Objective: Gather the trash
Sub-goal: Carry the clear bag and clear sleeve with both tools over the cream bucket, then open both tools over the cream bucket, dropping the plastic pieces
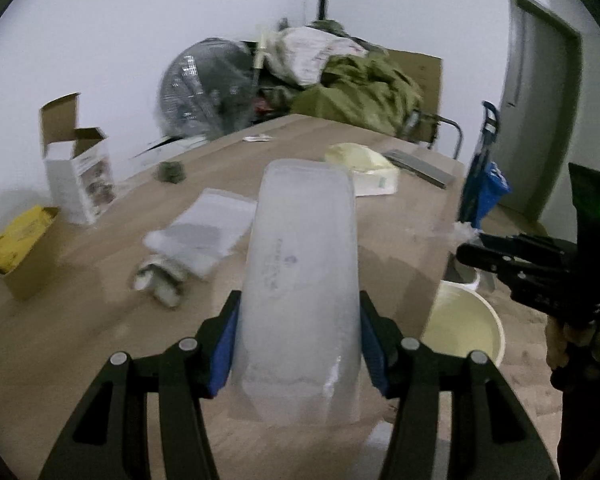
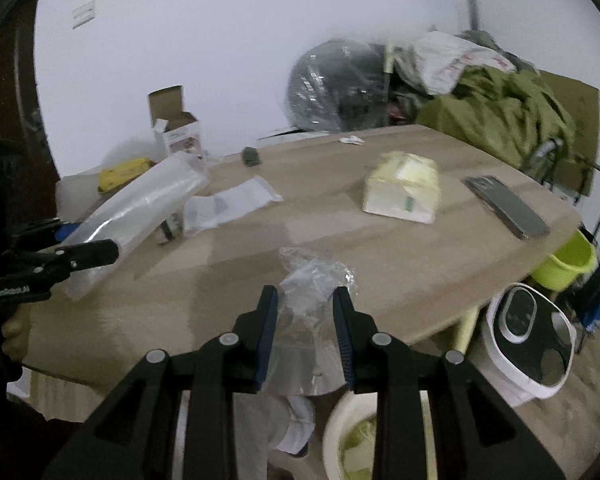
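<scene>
1. The left gripper (image 1: pixel 298 346) is clamping an air-pillow pack (image 1: pixel 302 280), a frosted inflated plastic packet, fingers closing on its two long sides near the lower end. The pack is hanging above the table (image 1: pixel 80 340), not touching it.
2. The right gripper (image 2: pixel 306 334) is holding a crumpled clear wrapper (image 2: pixel 314 280) between its blue pads (image 2: pixel 269 332). The fingers are standing partly apart with film filling the gap; it looks pinched, but contact is hard to confirm through the transparent plastic.
3. The cream bin (image 2: pixel 354 436) is sitting on the floor just past the table edge, below the right gripper; also visible in the left view (image 1: pixel 466 326).
4. Handling judgement: the pack is looking very light, springy and slick. Squeezing harder is likely to pop it or squirt it out, so a mid-body grip across the narrow width is safest.
5. The wrapper is looking near weightless, limp and clingy. Grabbing the bunched centre beats an edge; it may be sticking to a pad on release.
6. Still on the table: a flat plastic bag (image 2: pixel 228 200), a small crumpled packet (image 1: pixel 158 280), a tissue pack (image 2: pixel 402 188) and a phone (image 2: pixel 506 206), the last two probably not trash.
</scene>
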`<state>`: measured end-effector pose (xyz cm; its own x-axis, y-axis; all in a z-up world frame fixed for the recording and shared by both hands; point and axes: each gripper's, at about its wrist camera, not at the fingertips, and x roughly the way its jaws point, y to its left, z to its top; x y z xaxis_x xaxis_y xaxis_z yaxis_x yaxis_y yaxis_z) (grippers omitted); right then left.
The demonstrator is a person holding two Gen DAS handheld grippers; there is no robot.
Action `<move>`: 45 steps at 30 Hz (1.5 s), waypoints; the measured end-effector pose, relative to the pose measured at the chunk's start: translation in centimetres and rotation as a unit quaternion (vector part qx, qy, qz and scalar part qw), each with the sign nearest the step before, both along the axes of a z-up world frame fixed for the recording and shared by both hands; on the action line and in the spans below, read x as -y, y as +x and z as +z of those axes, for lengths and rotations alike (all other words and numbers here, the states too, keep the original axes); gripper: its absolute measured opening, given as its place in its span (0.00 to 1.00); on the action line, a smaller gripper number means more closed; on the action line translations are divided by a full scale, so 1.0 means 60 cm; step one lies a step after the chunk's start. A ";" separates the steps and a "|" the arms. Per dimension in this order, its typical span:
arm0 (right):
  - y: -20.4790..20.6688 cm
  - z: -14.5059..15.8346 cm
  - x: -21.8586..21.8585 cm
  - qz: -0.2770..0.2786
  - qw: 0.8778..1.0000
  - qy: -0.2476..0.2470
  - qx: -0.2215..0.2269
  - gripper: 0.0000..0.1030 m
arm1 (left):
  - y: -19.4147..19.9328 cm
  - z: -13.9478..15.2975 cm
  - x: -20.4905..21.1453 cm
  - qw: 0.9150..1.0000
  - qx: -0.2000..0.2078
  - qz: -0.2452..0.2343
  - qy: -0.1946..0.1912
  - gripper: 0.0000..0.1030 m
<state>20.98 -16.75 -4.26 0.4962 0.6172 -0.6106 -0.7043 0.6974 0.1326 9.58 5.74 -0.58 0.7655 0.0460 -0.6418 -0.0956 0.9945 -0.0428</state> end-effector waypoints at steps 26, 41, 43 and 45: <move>-0.007 -0.155 0.228 -0.157 0.984 -0.027 -0.081 0.40 | 0.093 -0.081 0.207 0.982 -0.048 -0.179 0.015 0.53; 0.002 -0.160 0.320 -0.228 0.971 -0.016 -0.075 0.52 | 0.149 -0.163 0.316 0.955 -0.124 -0.269 0.030 0.55; -0.001 -0.156 0.332 -0.237 0.969 -0.014 -0.073 0.52 | 0.162 -0.180 0.327 0.949 -0.147 -0.278 0.028 0.58; -0.004 -0.155 0.340 -0.243 0.967 -0.014 -0.073 0.52 | 0.168 -0.189 0.336 0.945 -0.155 -0.286 0.027 0.61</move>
